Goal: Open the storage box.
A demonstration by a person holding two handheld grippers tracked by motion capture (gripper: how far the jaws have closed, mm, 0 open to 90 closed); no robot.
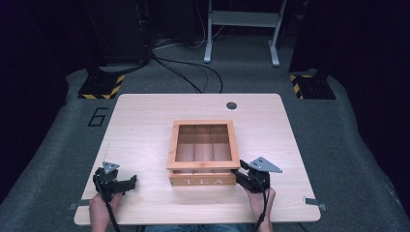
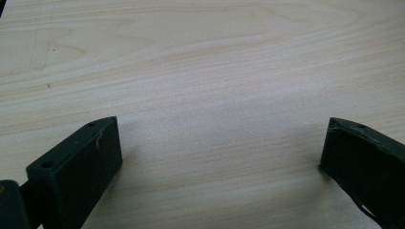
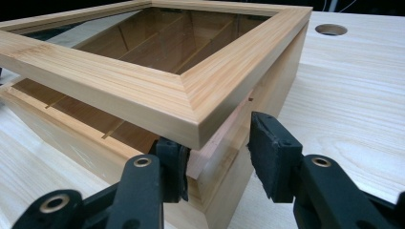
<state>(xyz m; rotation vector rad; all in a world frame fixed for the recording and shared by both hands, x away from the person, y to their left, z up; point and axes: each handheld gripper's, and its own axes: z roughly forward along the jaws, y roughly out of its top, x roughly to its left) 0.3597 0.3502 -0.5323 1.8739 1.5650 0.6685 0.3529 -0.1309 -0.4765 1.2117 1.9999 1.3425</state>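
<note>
A wooden tea box (image 1: 203, 181) marked TEA stands at the middle of the light wood table (image 1: 140, 125). Its glass-paned lid (image 1: 203, 164) is raised a little at the front, and dividers show through the pane. In the right gripper view the lid (image 3: 143, 90) hovers over the base (image 3: 71, 138) with a gap between them. My right gripper (image 1: 241, 172) (image 3: 217, 155) is at the box's front right corner, open. One jaw is under the lid inside the wall, the other outside. My left gripper (image 1: 123, 183) (image 2: 219, 138) is open wide over bare table, left of the box.
A round cable hole (image 1: 231, 105) (image 3: 330, 29) lies behind the box near the far edge. Beyond the table are grey floor, cables (image 1: 193, 72), a white stand (image 1: 241, 29) and two striped stand bases (image 1: 101, 87).
</note>
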